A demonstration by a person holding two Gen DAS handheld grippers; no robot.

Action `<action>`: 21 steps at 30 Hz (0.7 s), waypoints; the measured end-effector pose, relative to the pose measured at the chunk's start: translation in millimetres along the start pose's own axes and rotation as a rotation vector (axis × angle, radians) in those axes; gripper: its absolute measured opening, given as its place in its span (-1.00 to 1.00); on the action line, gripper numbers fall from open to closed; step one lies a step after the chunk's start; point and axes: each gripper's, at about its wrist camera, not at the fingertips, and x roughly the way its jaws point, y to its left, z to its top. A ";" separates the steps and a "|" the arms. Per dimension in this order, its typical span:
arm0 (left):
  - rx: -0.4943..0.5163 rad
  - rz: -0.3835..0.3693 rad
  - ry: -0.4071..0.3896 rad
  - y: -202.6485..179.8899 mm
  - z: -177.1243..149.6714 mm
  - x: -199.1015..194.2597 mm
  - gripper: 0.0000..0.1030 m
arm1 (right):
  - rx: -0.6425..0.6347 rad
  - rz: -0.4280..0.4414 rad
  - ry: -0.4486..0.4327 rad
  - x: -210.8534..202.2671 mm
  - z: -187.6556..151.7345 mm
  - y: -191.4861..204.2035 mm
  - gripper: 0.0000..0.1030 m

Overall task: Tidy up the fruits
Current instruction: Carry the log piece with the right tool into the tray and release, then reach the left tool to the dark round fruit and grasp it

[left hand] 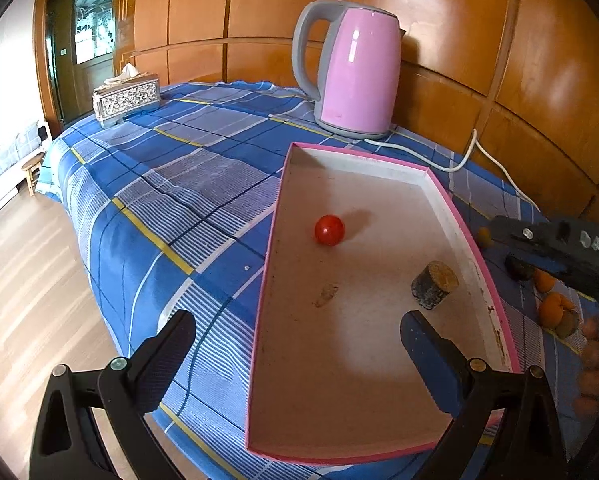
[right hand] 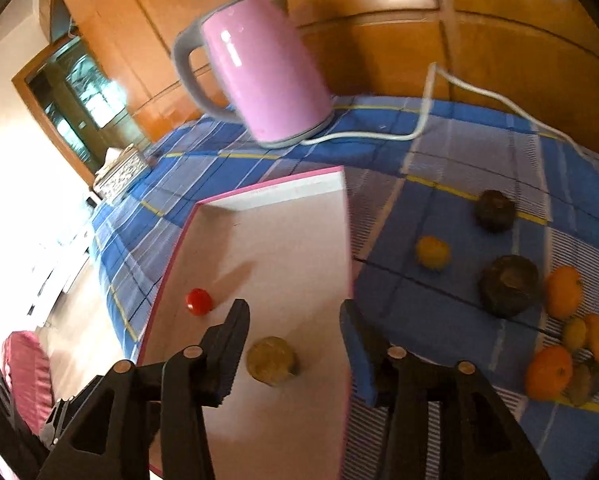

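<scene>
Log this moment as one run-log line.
left gripper: open, empty | right gripper: open, empty | pink-rimmed tray: red tomato, dark cylinder piece | outside tray: orange fruits

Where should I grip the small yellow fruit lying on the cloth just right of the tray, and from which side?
Take the yellow fruit across its round middle, coming down from above with the right gripper, which is open. It sits alone on the cloth, apart from the tray wall and the dark fruit beside it, so both fingers should fit around it.
</scene>
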 end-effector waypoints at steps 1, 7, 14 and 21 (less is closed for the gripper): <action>0.004 -0.003 -0.002 -1.1 0.1 -0.9 0.99 | 0.003 -0.020 -0.019 -7.0 -3.6 -3.9 0.03; 0.032 -0.018 0.007 -7.7 -1.3 -3.6 0.99 | 0.021 -0.131 -0.086 -38.6 -26.2 -29.7 0.11; 0.062 -0.049 0.001 -17.1 -3.4 -7.6 0.99 | 0.131 -0.291 -0.144 -76.3 -55.5 -83.0 0.14; 0.115 -0.110 -0.013 -31.4 -4.3 -13.1 0.99 | 0.224 -0.451 -0.176 -105.0 -84.0 -124.9 0.18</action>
